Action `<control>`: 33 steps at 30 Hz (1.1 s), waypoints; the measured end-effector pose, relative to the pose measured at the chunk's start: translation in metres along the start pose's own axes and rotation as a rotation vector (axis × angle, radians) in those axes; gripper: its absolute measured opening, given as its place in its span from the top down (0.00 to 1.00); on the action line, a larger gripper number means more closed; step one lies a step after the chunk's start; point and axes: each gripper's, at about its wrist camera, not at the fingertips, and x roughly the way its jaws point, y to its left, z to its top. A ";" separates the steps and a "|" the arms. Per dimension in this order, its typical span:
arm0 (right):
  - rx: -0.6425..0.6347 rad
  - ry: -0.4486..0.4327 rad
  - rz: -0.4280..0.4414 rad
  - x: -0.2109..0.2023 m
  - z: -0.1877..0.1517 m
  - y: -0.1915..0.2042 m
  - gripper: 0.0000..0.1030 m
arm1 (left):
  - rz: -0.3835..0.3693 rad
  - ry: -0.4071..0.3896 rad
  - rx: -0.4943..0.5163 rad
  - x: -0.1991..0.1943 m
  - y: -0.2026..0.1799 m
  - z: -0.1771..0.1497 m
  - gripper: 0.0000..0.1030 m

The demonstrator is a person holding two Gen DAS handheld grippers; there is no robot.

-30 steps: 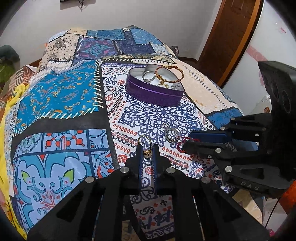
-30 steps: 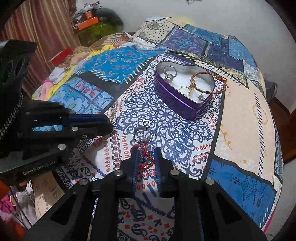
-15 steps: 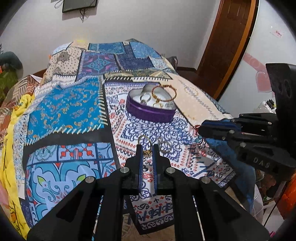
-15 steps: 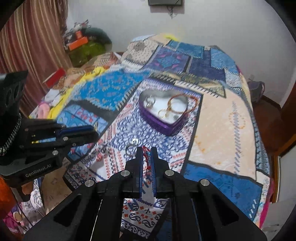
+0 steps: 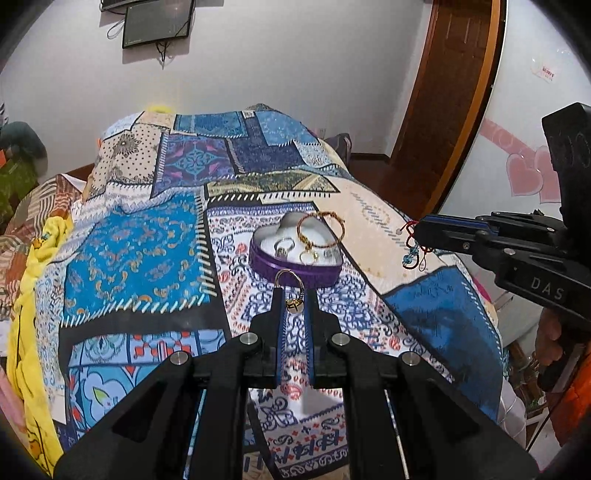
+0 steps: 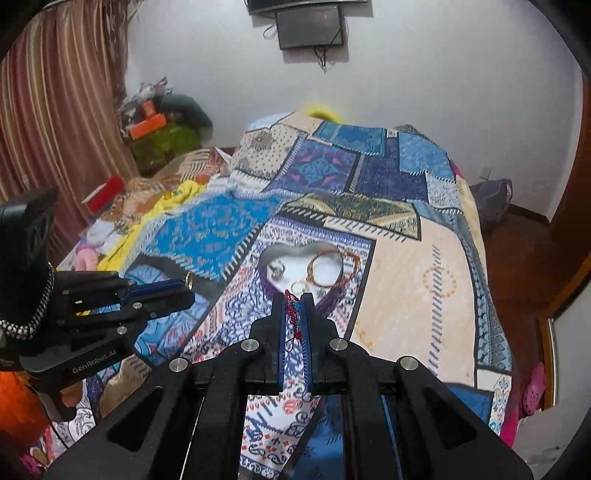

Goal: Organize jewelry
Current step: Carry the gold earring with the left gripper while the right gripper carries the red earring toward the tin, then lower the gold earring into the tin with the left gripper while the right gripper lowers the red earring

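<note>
A purple heart-shaped tin [image 5: 266, 264] [image 6: 266, 286] sits on the patchwork bedspread, holding rings and a gold bangle [image 5: 320, 230] [image 6: 325, 271]. My left gripper [image 5: 294, 297] is shut on a gold ring with a flat top [image 5: 293, 305], held in the air short of the tin; it shows at the left of the right wrist view [image 6: 186, 286]. My right gripper [image 6: 294, 301] is shut on a red cord charm with a blue bead [image 6: 292, 314] [image 5: 413, 254], held above the bed to the right of the tin [image 5: 419, 230].
The patchwork bedspread [image 5: 147, 236] covers the whole bed. A wooden door [image 5: 454, 92] stands at the right, a wall screen [image 6: 312, 27] at the back. Clutter and a curtain [image 6: 55, 110] lie left of the bed.
Both grippers have lifted off the bedspread with their pieces and pulled back and up. The tin now looks farther away.
</note>
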 end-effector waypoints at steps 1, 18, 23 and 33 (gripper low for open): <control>0.002 -0.005 0.002 0.000 0.003 -0.001 0.93 | -0.001 -0.005 0.001 0.001 0.000 0.003 0.92; 0.030 -0.046 0.028 0.029 0.035 -0.015 0.93 | 0.013 -0.027 -0.004 0.039 0.013 0.047 0.92; 0.035 -0.036 0.033 0.042 0.043 -0.021 0.93 | 0.003 -0.019 0.003 0.055 0.013 0.054 0.92; 0.066 0.029 0.063 0.074 0.045 -0.033 0.93 | -0.022 0.039 0.003 0.090 0.015 0.057 0.92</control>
